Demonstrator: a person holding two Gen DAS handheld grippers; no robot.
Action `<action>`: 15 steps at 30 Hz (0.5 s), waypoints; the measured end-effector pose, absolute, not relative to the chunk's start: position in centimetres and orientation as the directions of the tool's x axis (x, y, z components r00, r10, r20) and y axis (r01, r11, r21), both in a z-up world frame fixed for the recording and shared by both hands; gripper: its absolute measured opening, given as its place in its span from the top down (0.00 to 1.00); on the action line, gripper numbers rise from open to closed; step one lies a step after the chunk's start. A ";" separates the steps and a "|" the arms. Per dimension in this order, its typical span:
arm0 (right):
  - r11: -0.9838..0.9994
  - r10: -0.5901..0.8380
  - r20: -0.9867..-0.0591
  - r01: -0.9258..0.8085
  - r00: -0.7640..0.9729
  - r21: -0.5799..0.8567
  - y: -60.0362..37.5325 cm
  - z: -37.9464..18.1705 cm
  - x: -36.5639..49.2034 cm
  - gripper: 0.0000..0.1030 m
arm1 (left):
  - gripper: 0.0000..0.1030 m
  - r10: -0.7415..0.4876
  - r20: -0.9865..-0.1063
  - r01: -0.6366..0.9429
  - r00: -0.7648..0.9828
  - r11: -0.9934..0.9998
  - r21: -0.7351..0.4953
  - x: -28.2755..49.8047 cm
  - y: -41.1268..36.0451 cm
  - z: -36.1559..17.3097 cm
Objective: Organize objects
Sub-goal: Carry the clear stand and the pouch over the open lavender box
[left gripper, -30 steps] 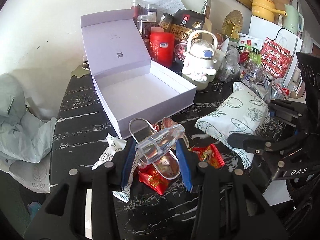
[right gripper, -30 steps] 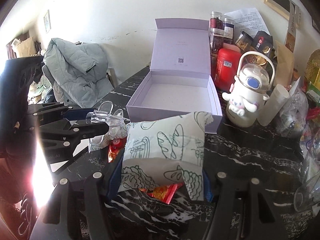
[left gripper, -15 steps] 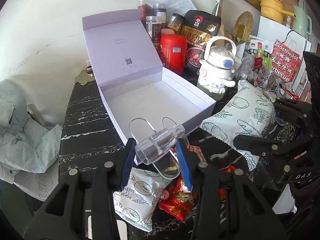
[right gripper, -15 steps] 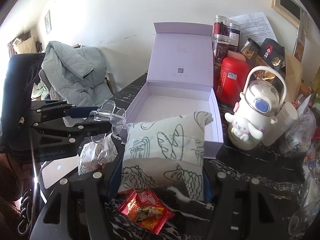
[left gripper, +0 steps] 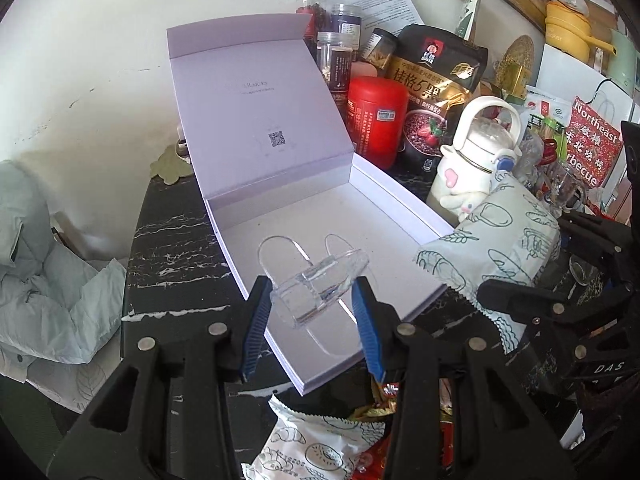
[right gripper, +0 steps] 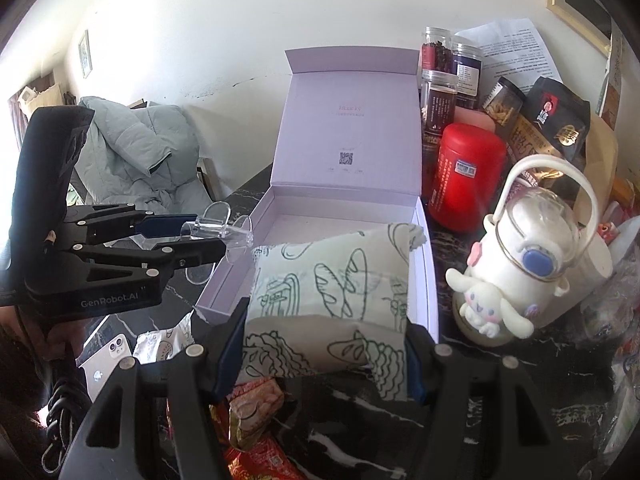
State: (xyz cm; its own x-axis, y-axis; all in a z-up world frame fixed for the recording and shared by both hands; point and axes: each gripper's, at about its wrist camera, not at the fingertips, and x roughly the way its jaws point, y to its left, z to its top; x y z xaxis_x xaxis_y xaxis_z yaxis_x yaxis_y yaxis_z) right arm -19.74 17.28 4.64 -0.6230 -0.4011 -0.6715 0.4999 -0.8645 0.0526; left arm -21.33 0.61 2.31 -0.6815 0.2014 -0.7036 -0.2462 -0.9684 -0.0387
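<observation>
An open lilac gift box (left gripper: 392, 216) (right gripper: 425, 248) with its lid upright stands on the black marble table. My left gripper (left gripper: 314, 310) is shut on a clear acrylic stand (left gripper: 320, 288) and holds it over the box's front left corner; the stand also shows in the right wrist view (right gripper: 218, 226). My right gripper (right gripper: 326, 344) is shut on a pale green snack bag (right gripper: 332, 280) printed with bread drawings, held over the box's near edge. The bag also shows in the left wrist view (left gripper: 492, 236).
Red snack packets (right gripper: 256, 404) and a white printed packet (left gripper: 316, 448) lie on the table before the box. A white phone (right gripper: 108, 360) lies at the left. A red tin (right gripper: 464, 176), jars, a black oat bag (left gripper: 436, 76) and a white cartoon bottle (right gripper: 528, 256) crowd the right.
Both grippers have risen and moved forward toward the box with their loads. The acrylic stand and the snack bag now hang over the box instead of over the packets on the table.
</observation>
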 end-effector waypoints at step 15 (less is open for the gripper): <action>-0.865 -0.400 -0.648 0.501 -0.648 0.032 15.1 6.0 -25.8 0.37 | 0.61 0.162 -0.709 -0.227 -0.686 -0.974 -0.002 -28.3 -0.8 2.3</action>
